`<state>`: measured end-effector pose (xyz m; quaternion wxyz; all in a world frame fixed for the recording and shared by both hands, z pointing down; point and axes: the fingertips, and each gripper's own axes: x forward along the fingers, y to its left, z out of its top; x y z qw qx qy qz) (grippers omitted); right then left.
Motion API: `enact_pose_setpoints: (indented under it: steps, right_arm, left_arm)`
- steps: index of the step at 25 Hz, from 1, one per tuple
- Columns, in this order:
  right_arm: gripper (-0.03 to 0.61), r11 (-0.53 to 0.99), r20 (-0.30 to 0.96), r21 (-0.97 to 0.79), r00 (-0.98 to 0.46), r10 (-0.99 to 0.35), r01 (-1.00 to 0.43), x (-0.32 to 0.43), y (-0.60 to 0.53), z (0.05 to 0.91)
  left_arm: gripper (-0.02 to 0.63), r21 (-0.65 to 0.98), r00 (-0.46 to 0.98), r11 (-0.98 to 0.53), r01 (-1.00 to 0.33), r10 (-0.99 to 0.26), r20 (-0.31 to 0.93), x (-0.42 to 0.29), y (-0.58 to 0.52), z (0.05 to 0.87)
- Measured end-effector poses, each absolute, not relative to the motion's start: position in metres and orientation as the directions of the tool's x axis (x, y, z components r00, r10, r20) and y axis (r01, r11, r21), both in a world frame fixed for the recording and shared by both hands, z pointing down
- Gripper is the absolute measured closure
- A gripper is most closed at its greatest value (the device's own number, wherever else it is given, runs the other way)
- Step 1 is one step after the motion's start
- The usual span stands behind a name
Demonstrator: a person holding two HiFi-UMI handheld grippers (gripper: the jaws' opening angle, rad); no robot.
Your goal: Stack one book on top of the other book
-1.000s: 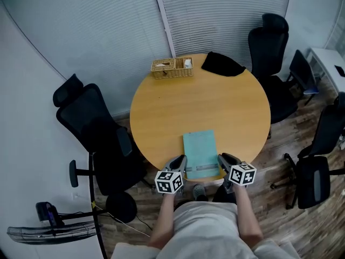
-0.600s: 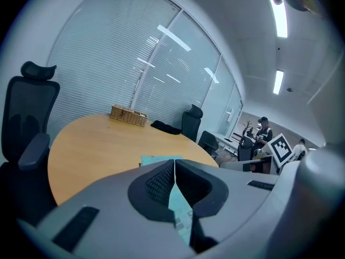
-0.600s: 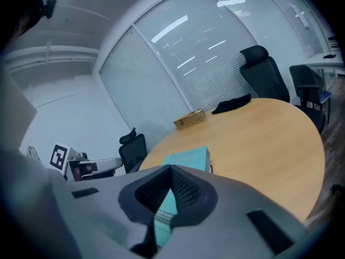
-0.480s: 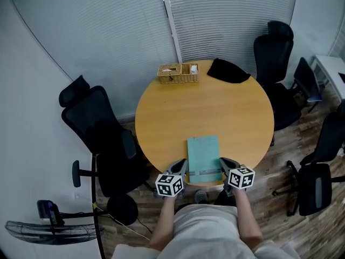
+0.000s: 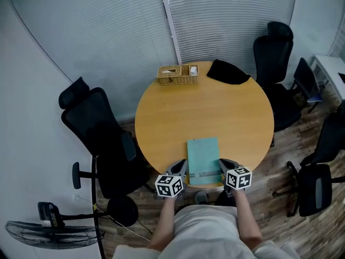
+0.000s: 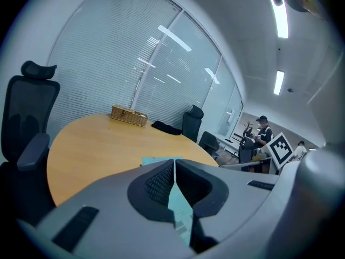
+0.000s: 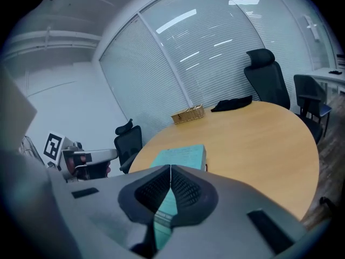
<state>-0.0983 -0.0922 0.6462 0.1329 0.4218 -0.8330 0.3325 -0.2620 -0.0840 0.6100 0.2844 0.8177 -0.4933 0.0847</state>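
Observation:
A teal book lies flat at the near edge of the round wooden table; in the right gripper view the teal book looks thick, with a dark sliver under its far corner. My left gripper sits just left of the book's near end, and my right gripper just right of it. Both are shut with nothing between the jaws. In the left gripper view the left gripper points across the table with the book's edge showing past it. The right gripper points along the book.
A wicker basket and a black cloth lie at the table's far edge. Black office chairs ring the table. A fan stands on the floor at the lower left. People stand in the background.
The head camera has shifted a little, so the table sits slightly further right. My right gripper has rolled slightly beside the book. The book and the left gripper have kept their places.

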Motion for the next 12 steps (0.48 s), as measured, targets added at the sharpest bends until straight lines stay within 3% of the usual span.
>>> enact_pose_setpoints:
  steps: [12]
  right_arm:
    - [0.558,0.448,0.491,-0.431,-0.62,-0.612,-0.784,-0.107,-0.102,0.642]
  left_arm:
    - [0.58,0.37,0.453,-0.303,-0.878,-0.776,0.439,-0.278,-0.091,0.616]
